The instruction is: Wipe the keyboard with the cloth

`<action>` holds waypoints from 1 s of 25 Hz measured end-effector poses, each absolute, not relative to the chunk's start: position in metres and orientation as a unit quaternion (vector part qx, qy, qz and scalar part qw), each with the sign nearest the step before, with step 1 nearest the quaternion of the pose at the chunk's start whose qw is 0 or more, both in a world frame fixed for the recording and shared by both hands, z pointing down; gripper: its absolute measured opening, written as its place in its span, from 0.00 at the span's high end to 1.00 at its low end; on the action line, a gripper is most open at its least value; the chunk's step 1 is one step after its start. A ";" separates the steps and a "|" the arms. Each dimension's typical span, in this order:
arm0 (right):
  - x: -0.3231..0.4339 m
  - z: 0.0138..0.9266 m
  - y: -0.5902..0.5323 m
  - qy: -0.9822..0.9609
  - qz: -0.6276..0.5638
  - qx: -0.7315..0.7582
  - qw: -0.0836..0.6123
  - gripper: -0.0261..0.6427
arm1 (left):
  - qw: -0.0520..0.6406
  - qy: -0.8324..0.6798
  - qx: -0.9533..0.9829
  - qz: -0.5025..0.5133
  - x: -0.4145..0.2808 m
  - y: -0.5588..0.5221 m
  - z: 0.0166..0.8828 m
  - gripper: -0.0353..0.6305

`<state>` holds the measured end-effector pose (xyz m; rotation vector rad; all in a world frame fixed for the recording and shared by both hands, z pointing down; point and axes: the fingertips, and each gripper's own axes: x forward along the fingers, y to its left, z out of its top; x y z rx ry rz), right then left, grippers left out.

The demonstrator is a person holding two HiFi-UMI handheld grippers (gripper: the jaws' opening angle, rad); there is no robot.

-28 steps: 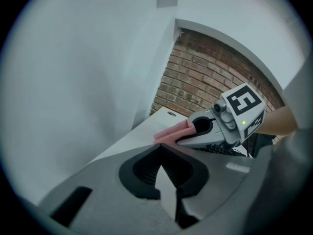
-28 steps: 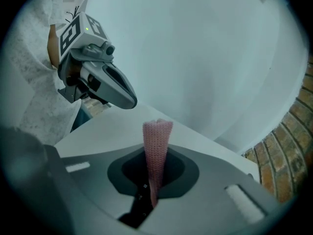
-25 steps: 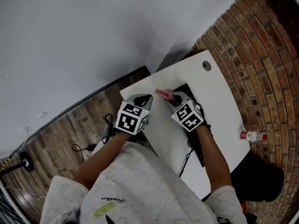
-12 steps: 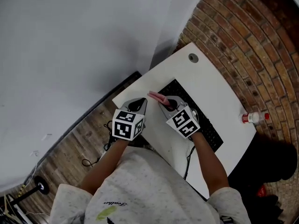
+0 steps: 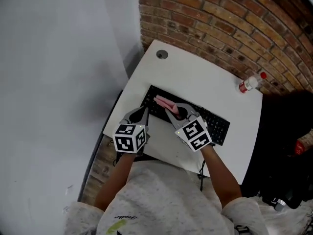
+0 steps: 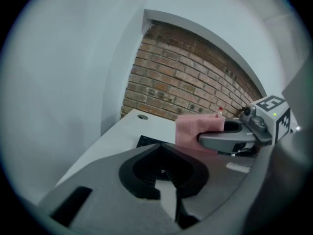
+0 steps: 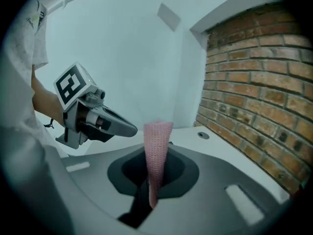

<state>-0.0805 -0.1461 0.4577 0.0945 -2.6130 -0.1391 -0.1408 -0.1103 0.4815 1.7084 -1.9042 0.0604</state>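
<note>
A black keyboard (image 5: 215, 124) lies across the near half of the white table (image 5: 195, 77). My right gripper (image 5: 172, 109) hovers over the keyboard's left part, shut on a pink cloth (image 5: 164, 102). The cloth (image 7: 156, 146) stands up out of the closed jaws of the right gripper (image 7: 155, 156). My left gripper (image 5: 143, 112) is just left of it, at the keyboard's left end, shut and holding nothing. From the left gripper (image 6: 161, 148) I see the cloth (image 6: 195, 130) pinched in the other gripper and a corner of the keyboard (image 6: 146, 141).
A small bottle with a red cap (image 5: 248, 83) stands at the table's far right corner by the brick wall (image 5: 220, 18). A round cable hole (image 5: 162, 54) sits at the far left corner. A cable (image 5: 201, 168) hangs off the near edge. Dark things lie on the floor at right.
The head view has swung round, so the table now lies against the brick wall in frame. Both grippers keep much the same pose, the right one still holding the cloth over the keyboard.
</note>
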 end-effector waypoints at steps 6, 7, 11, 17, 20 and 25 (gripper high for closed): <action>-0.029 0.442 -0.185 -0.962 0.002 0.144 0.231 0.92 | 0.277 -0.663 0.694 0.047 -0.105 -0.151 0.471 0.95; -0.019 0.440 -0.191 -0.960 0.013 0.167 0.223 0.92 | 0.275 -0.654 0.703 0.051 -0.100 -0.156 0.470 0.95; 0.025 0.431 -0.212 -0.946 0.052 0.257 0.192 0.92 | 0.258 -0.620 0.738 0.067 -0.075 -0.174 0.460 0.95; 0.083 0.416 -0.220 -0.919 0.085 0.357 0.142 0.92 | 0.230 -0.581 0.775 0.092 -0.042 -0.189 0.451 0.95; 0.101 0.414 -0.218 -0.910 0.092 0.381 0.135 0.93 | 0.225 -0.568 0.786 0.097 -0.029 -0.192 0.448 0.95; 0.115 0.413 -0.216 -0.905 0.101 0.395 0.122 0.92 | 0.216 -0.553 0.798 0.104 -0.011 -0.194 0.446 0.95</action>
